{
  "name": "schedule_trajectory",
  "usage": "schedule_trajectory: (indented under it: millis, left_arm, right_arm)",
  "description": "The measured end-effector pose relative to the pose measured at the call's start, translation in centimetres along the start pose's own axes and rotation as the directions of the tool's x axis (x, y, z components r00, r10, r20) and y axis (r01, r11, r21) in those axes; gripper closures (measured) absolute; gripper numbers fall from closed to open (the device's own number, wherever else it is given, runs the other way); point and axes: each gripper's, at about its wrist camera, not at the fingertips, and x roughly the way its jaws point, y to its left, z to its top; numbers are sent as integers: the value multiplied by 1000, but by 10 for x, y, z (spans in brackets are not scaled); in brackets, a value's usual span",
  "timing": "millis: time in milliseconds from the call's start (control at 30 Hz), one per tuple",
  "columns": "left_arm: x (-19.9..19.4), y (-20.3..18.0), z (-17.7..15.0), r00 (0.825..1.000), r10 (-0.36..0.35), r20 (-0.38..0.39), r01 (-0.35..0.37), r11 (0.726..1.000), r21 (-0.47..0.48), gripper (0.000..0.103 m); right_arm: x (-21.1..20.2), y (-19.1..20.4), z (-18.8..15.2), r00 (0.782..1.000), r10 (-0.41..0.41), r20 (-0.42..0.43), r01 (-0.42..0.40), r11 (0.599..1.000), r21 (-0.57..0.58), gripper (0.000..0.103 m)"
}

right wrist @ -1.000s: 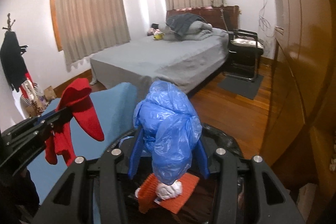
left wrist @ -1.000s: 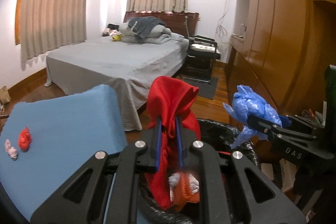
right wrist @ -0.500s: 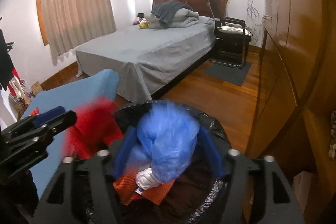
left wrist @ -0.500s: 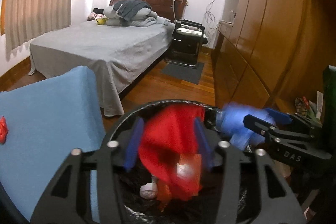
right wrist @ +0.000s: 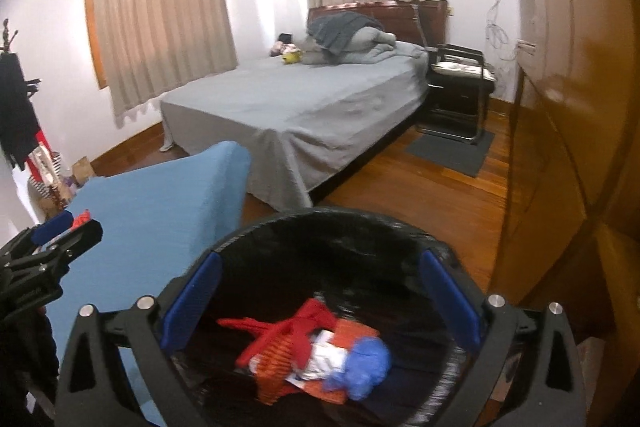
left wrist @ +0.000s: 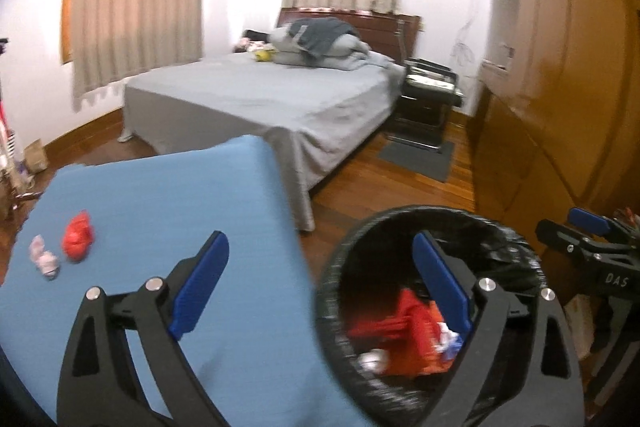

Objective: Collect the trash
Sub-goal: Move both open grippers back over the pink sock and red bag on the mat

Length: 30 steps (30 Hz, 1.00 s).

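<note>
the right gripper (right wrist: 320, 297) hangs over the black-lined trash bin (right wrist: 256, 239), its blue-padded jaws opening wide with nothing between them. the blue plastic bag (right wrist: 362, 363) lies crumpled in the bottom of the bin, beside a white wad and on top of a red bag (right wrist: 280, 331) and an orange ribbed piece.

the left gripper (left wrist: 320, 291) is at the bin's left edge, half over the bin and half over the blue-covered table (left wrist: 160, 211). its jaws are also opening and hold nothing. one blue pad sits above the table, the other above the bin's mouth.

still on the table, toward its left side, lie a crumpled red scrap (left wrist: 79, 235) and a small pale pink scrap (left wrist: 44, 257), just beside each other and well apart from both grippers.

farther off stands a bed with a grey sheet (right wrist: 304, 107), with folded bedding piled at its head. to the right of the bed is a black chair (right wrist: 460, 83), with a dark mat on the wooden floor in front of it. a wooden wardrobe (right wrist: 560, 107) runs along the right wall. beige curtains (right wrist: 160, 15) cover the two windows on the far walls.
</note>
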Motion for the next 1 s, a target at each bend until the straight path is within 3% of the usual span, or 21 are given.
schedule_trajectory:
  millis: [267,500,767,1000]
  left_arm:
    - [-13,86,-5,983,185,-1,-184,980,-80,12]
    - [-19,170,-9,941,337,-19,-336,930,-150,12]
    - [-12,260,-15,892,447,-70,-451,865,-219,12]
    - [9,322,-22,864,484,-135,-503,831,-238,12]
  right_arm:
    - [41,87,19,991,135,5,-134,987,-85,6]
    - [82,170,29,973,231,-3,-229,964,-134,6]
    - [128,240,19,962,269,-47,-273,949,-159,6]
    - [162,278,6,958,269,-101,-284,941,-184,6]
